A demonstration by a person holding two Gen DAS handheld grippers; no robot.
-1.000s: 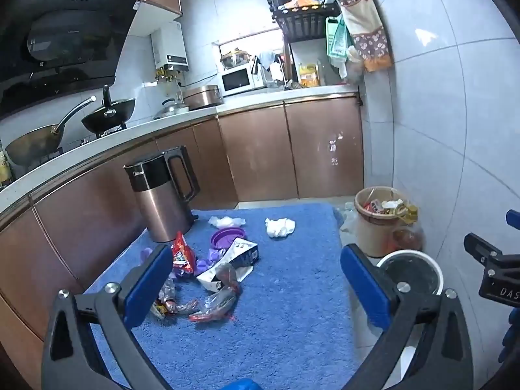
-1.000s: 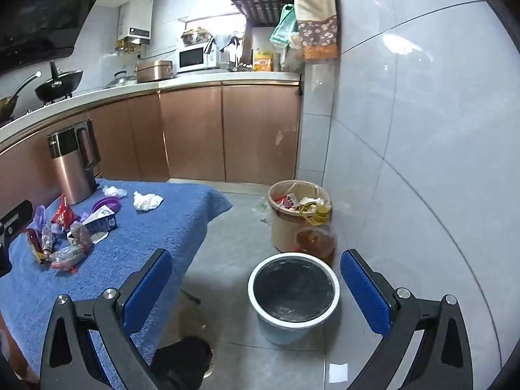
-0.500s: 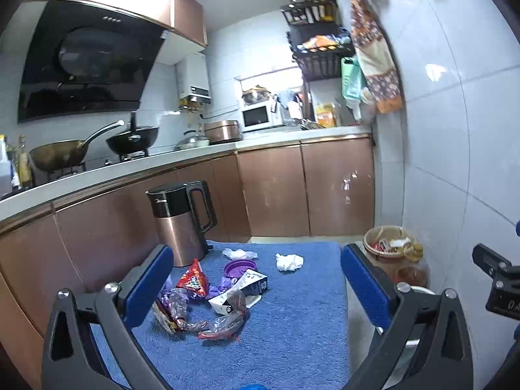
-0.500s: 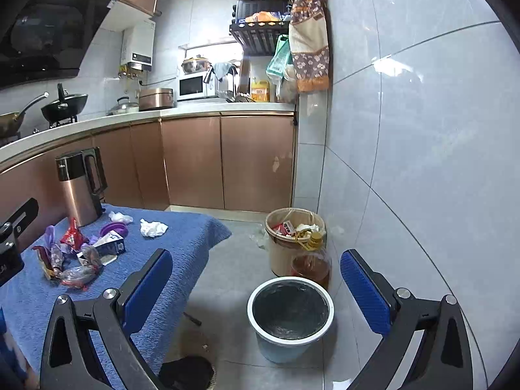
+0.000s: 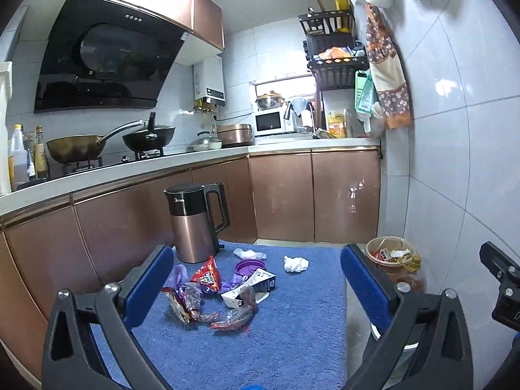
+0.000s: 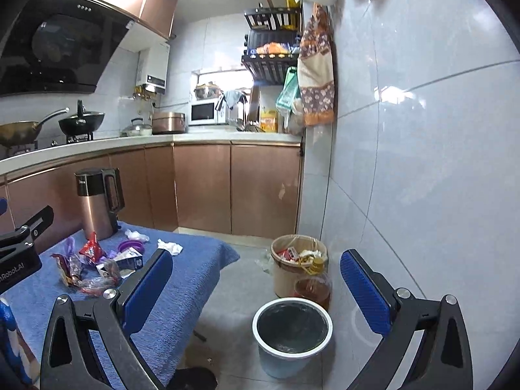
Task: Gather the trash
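A heap of trash lies on the blue-towelled table (image 5: 292, 334): a red snack bag (image 5: 207, 274), crumpled clear wrappers (image 5: 195, 305), a small carton (image 5: 256, 287), a purple lid (image 5: 249, 265) and two white tissues (image 5: 295, 264). My left gripper (image 5: 256, 286) is open and empty, held above the table's near end. My right gripper (image 6: 256, 286) is open and empty, over the floor above a light-blue bin (image 6: 292, 334) with a dark liner. The trash heap (image 6: 94, 265) lies to its left.
A copper kettle (image 5: 195, 224) stands at the table's far left. A full tan waste basket (image 6: 299, 266) and an oil bottle (image 6: 313, 286) stand by the white tiled wall (image 6: 422, 162). Copper cabinets (image 5: 312, 195) and a counter run behind.
Both grippers have tilted upward and risen, so the table, trash and bins sit lower in both views. Both stay open and empty.
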